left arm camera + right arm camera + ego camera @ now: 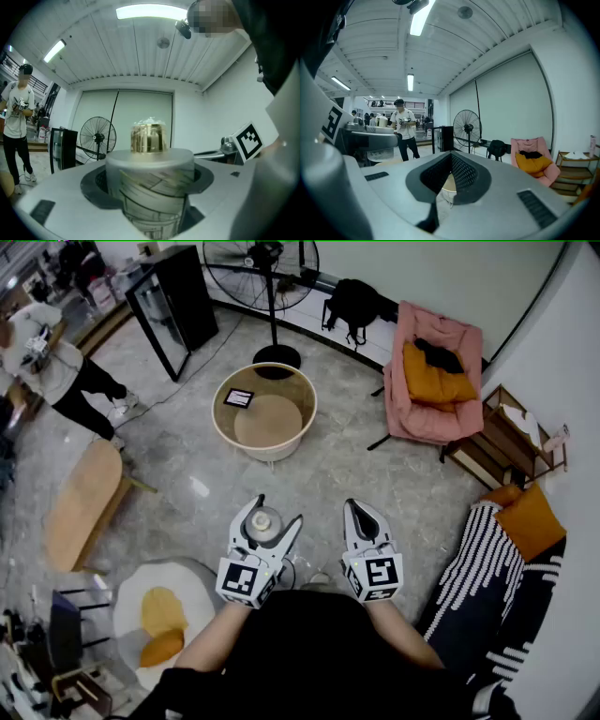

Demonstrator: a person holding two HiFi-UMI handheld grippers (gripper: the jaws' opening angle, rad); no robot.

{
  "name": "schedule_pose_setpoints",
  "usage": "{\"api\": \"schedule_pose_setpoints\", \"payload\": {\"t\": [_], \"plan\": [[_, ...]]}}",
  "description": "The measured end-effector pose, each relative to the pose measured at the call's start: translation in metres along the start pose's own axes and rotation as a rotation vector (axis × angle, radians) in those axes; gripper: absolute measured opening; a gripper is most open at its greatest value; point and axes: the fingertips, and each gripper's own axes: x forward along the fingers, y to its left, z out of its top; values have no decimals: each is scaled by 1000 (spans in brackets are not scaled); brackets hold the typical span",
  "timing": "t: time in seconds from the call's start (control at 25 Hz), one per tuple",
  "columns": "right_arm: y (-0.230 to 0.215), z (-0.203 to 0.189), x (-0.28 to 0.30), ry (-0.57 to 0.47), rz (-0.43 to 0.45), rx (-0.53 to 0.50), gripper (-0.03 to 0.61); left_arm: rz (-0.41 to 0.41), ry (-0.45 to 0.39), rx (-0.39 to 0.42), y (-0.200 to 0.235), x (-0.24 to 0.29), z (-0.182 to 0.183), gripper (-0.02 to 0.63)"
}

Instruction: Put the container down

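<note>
- Over the grey stone-pattern floor (187, 474), the left gripper (278, 514) is clamped on the container (264, 521). It is a pale jar with a gold cap, held upright and clear of every surface.
- Right gripper (361, 512), near the left one: jaws pressed together, nothing between them.
- Ahead: round beige tub table (272, 452), standing fan (262, 268), black cabinet (178, 296).
- Right side: pink chair (412, 418) carrying an orange cushion (431, 381).
- Left side: wooden bench (80, 507); a bystander (56, 362) well apart.

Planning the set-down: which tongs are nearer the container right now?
Left. The left tongs grip the container, held upright between them; the right tongs are shut, empty, off to its right.
</note>
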Motion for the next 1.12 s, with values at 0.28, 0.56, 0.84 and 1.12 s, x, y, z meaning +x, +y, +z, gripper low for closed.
{"api": "schedule_pose_setpoints", "payload": {"t": [0.28, 0.56, 0.84, 1.12], "plan": [[-12, -6, -12, -13, 36, -11, 21, 21, -30, -28, -25, -2, -10, 342], [-25, -13, -15, -16, 40, -16, 21, 31, -3, -33, -35, 2, -22, 342], [-43, -26, 3, 24, -12, 9, 21, -30, 27, -54, -21, 35, -33, 342], [-79, -32, 58, 52, -88, 14, 21, -97, 63, -66, 21, 104, -43, 342]]}}
